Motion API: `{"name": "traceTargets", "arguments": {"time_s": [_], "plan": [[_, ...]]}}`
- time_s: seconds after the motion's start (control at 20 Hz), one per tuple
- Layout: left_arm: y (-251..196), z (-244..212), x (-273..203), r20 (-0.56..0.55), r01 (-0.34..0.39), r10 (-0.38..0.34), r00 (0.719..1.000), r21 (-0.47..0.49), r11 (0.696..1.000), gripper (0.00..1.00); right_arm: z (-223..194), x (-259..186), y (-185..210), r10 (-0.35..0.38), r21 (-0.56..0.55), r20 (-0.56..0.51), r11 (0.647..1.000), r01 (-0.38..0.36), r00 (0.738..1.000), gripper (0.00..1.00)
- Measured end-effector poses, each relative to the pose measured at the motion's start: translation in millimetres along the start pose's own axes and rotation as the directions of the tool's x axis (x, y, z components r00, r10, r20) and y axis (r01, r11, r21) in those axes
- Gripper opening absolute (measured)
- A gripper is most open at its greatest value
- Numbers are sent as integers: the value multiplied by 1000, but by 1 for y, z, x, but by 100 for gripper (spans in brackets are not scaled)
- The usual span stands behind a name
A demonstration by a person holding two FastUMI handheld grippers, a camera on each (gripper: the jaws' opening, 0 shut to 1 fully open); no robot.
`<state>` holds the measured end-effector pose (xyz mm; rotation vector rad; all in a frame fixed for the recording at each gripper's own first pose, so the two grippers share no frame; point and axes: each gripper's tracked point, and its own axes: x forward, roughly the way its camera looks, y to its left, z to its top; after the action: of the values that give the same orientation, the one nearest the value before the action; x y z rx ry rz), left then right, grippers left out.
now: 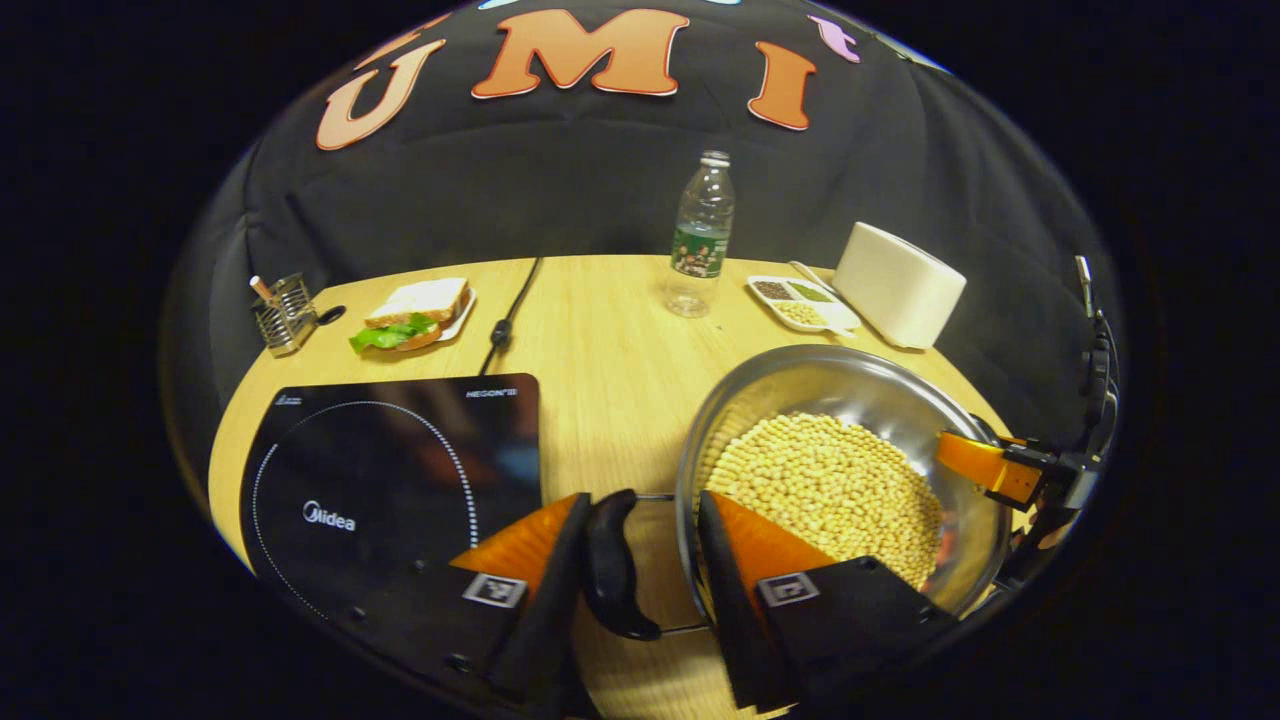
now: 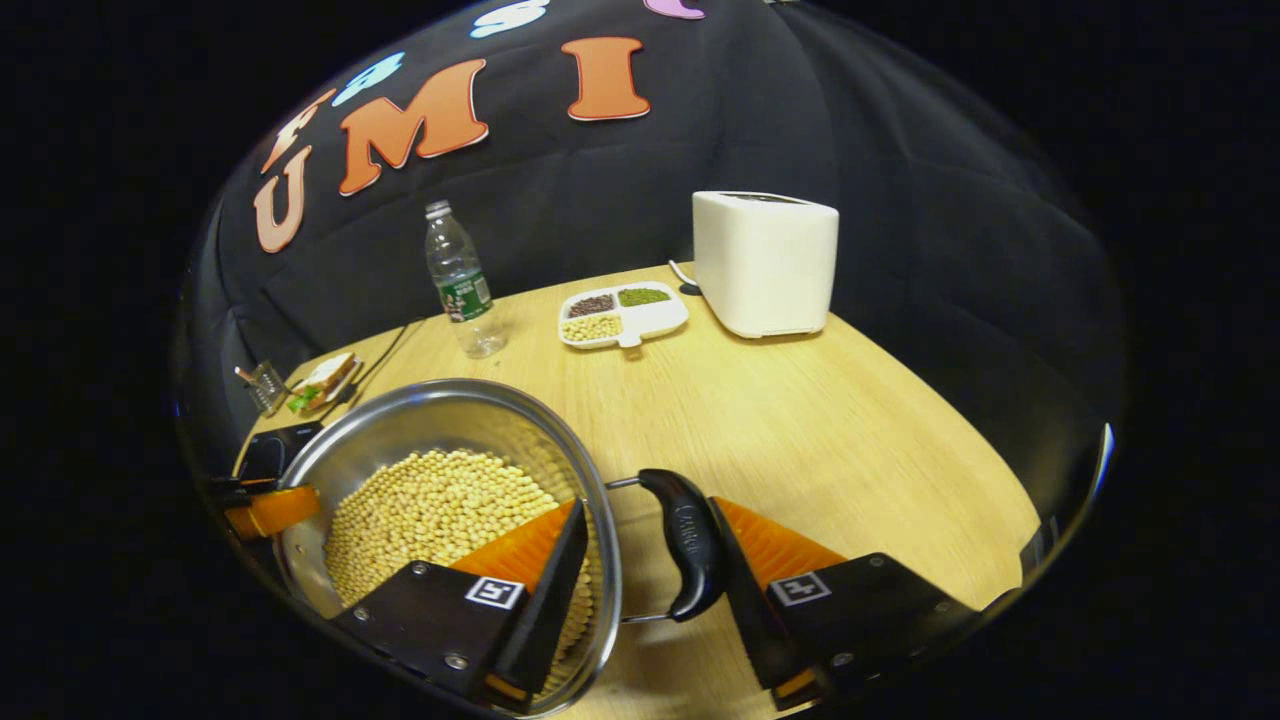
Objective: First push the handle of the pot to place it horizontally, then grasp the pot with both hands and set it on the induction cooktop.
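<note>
A steel pot [image 1: 800, 365] filled with soybeans [image 1: 830, 480] stands on the wooden table, to the right of the black induction cooktop [image 1: 390, 480]. My left gripper [image 1: 640, 500] straddles the pot's near side: one finger presses the outside of the black handle [image 1: 610, 570], the other sits inside the rim. In the right gripper view, the right gripper [image 2: 645, 505] holds the opposite side of the pot [image 2: 450, 400] the same way, with one finger in the beans against the wall and one against the handle [image 2: 685, 540]. The right gripper's finger [image 1: 985, 465] also shows across the pot.
At the back of the table stand a plastic bottle [image 1: 700, 240], a white box-shaped appliance [image 1: 895, 285] and a divided tray of grains [image 1: 800, 300]. A sandwich on a plate [image 1: 415, 312], a metal holder [image 1: 285, 312] and a black cable [image 1: 510, 310] lie behind the cooktop.
</note>
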<state>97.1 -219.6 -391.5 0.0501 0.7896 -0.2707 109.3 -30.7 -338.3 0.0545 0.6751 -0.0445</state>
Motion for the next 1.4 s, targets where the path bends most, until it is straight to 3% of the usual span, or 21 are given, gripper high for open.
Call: {"name": "traceTargets", "arguments": {"time_s": [0.1, 0.2, 0.35, 0.4, 0.75, 1.4], "plan": [[-1, -2, 4, -7, -7, 7, 1000, 16, 1000, 63, 0, 0, -2, 22, 18, -4, 1000, -22, 1000, 62], [-3, -3, 4, -9, -14, 14, 1000, 23, 1000, 58, -1, -2, -3, 21, 33, -16, 999, -20, 1000, 58], [-9, -11, 0, -33, -7, 7, 999, -6, 1000, 58, 4, -10, -5, 17, 47, -13, 999, -16, 1000, 51], [-10, -14, -3, -42, 1, -2, 999, -21, 1000, 58, 5, -14, -6, 16, 48, -11, 999, -15, 1000, 56], [5, 5, -39, -6, -1, 1, 1000, -29, 1000, 57, 19, -46, 14, 56, 67, 25, 996, -57, 998, 55], [121, 22, -114, 36, -88, 92, 995, -108, 990, 57, 35, -81, 139, 199, 39, 41, 979, -201, 979, 55]]}}
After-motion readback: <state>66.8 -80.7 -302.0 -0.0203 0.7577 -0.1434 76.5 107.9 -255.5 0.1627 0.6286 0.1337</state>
